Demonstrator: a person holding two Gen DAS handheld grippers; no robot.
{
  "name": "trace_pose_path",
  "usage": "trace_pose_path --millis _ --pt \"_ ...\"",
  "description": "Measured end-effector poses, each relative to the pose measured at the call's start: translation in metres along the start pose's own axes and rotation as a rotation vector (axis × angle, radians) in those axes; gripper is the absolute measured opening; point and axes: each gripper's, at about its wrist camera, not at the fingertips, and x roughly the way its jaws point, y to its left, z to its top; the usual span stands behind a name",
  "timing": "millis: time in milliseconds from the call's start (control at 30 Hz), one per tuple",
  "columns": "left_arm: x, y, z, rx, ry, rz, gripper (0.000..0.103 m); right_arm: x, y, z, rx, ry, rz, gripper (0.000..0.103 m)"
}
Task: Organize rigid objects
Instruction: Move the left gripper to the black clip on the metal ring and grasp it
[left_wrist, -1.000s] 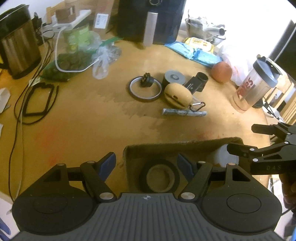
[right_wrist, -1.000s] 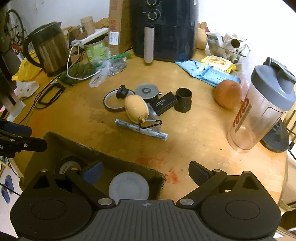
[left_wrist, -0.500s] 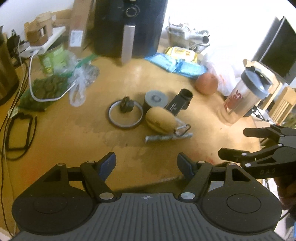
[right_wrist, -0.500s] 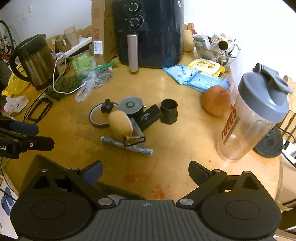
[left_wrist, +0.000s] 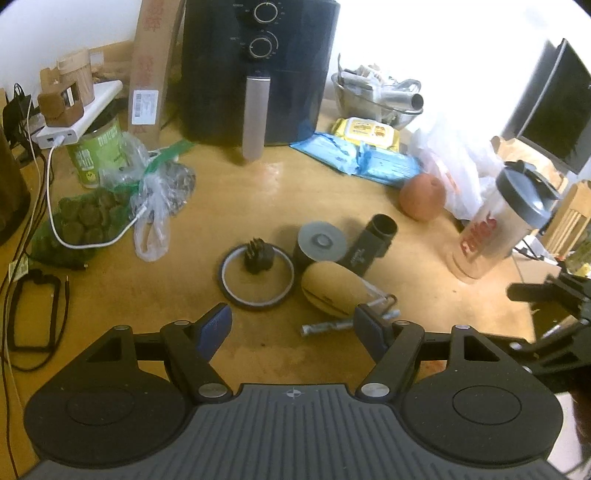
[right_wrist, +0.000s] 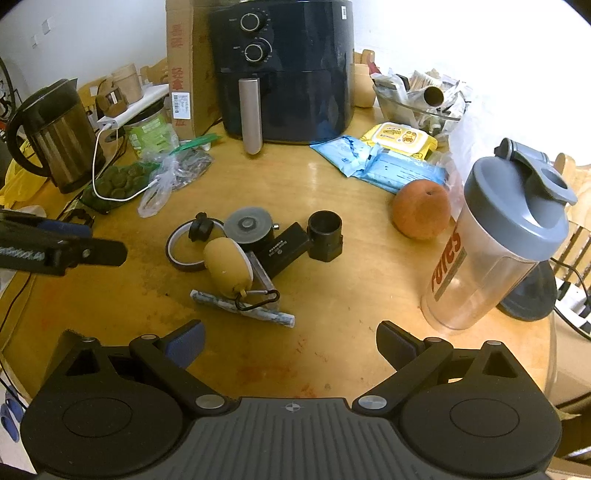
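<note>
A cluster of small items lies mid-table: a tape ring (left_wrist: 255, 304) (right_wrist: 177, 258) with a small black part on it, a grey-lidded black cylinder (left_wrist: 321, 242) (right_wrist: 246, 224), a tan oval case (left_wrist: 328, 291) (right_wrist: 225, 267) with a carabiner, a flat black device (right_wrist: 282, 251), a black tube (left_wrist: 384, 225) (right_wrist: 325, 236) and a wrapped stick (left_wrist: 325, 326) (right_wrist: 240, 308). My left gripper (left_wrist: 293, 325) hovers open just short of the ring and case. My right gripper (right_wrist: 290, 338) is open and holds nothing, just short of the stick.
At the back stand an air fryer (right_wrist: 284, 74) and a kettle (right_wrist: 55, 136). A shaker bottle (right_wrist: 495, 251) and an orange fruit (right_wrist: 421, 214) are at the right. Snack bags (left_wrist: 85, 221) and cables (left_wrist: 33, 310) crowd the left. Blue packets (right_wrist: 373, 162) lie behind the cluster.
Both grippers have moved forward from over the dark box toward the cluster. The box with the tape roll and white lid has slipped out of view below. Jaw widths are unchanged.
</note>
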Motion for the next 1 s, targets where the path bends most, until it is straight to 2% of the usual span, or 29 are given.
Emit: trace_pose_path --millis 433,567,700,867,1000 --pt "0.041 0.008 0.012 0.064 -0.002 0.056 0.072 -0.005 -0.003 -0.01 0.052 0.018 -0.037 0.099" --pt "0.054 0.007 0.015 0.092 0.007 0.068 0.064 -0.007 -0.006 -0.013 0.079 0.021 -0.043 0.099" --pt "0.071 0.007 0.017 0.119 0.016 0.083 0.063 -0.008 -0.007 -0.015 0.098 0.025 -0.055 0.099" --pt "0.093 0.008 0.018 0.146 0.039 0.105 0.054 -0.011 -0.01 -0.018 0.121 0.025 -0.071 0.099" --pt "0.109 0.011 0.021 0.148 0.054 0.111 0.053 -0.011 -0.012 -0.021 0.144 0.032 -0.087 0.099"
